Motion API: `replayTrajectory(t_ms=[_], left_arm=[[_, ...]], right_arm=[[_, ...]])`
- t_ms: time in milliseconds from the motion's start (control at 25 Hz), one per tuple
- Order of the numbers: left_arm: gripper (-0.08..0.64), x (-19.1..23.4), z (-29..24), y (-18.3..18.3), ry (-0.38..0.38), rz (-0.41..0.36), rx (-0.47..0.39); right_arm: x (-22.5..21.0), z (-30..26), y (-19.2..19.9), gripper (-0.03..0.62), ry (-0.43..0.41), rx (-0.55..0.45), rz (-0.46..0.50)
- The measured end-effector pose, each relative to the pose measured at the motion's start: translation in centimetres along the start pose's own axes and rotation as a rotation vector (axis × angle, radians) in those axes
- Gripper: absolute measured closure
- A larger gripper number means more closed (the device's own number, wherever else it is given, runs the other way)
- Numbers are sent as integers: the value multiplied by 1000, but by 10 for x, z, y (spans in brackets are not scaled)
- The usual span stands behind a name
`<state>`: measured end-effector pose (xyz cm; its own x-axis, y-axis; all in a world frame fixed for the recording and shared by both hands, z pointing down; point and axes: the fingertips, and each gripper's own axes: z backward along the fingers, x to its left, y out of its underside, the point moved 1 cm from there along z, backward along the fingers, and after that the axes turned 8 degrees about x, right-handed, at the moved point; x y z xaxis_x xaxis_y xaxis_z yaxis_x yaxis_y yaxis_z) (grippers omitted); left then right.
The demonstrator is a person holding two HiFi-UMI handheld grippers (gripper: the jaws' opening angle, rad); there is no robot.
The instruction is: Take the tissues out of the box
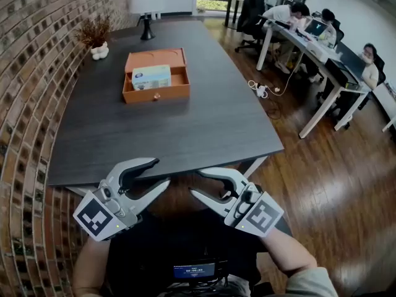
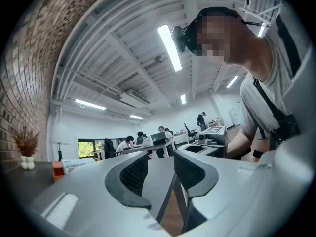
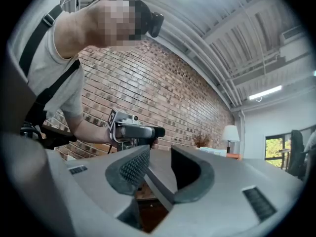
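An orange box (image 1: 154, 94) stands open on the far part of the dark table (image 1: 185, 135), its lid folded back. A white and blue tissue pack (image 1: 151, 77) lies inside it. Both grippers hang side by side below the table's near edge, far from the box. My left gripper (image 1: 161, 171) points right, with a narrow gap between its jaws and nothing in it. My right gripper (image 1: 195, 182) points left and stands the same way. The left gripper view shows its pads (image 2: 136, 169) apart, and the right gripper view shows its pads (image 3: 132, 166) apart.
A brick wall (image 1: 31, 73) runs along the table's left side. A lamp (image 1: 146, 8) and a vase of dried plants (image 1: 96, 39) stand at the far end. To the right, over the wooden floor (image 1: 322, 184), people sit at desks (image 1: 309, 36), and cables (image 1: 263, 90) lie nearby.
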<state>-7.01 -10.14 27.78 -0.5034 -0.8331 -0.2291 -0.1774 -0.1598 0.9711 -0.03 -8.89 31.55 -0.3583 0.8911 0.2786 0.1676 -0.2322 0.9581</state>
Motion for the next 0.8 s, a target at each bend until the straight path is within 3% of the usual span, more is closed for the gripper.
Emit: replayTrajectory(t_ms=[480, 800], left_arm=[[410, -2, -4, 16, 13, 13, 34], [410, 24, 5, 14, -52, 92, -19]], right_arm=[[1, -1, 2, 454, -7, 13, 4], [0, -2, 3, 454, -8, 15, -9]])
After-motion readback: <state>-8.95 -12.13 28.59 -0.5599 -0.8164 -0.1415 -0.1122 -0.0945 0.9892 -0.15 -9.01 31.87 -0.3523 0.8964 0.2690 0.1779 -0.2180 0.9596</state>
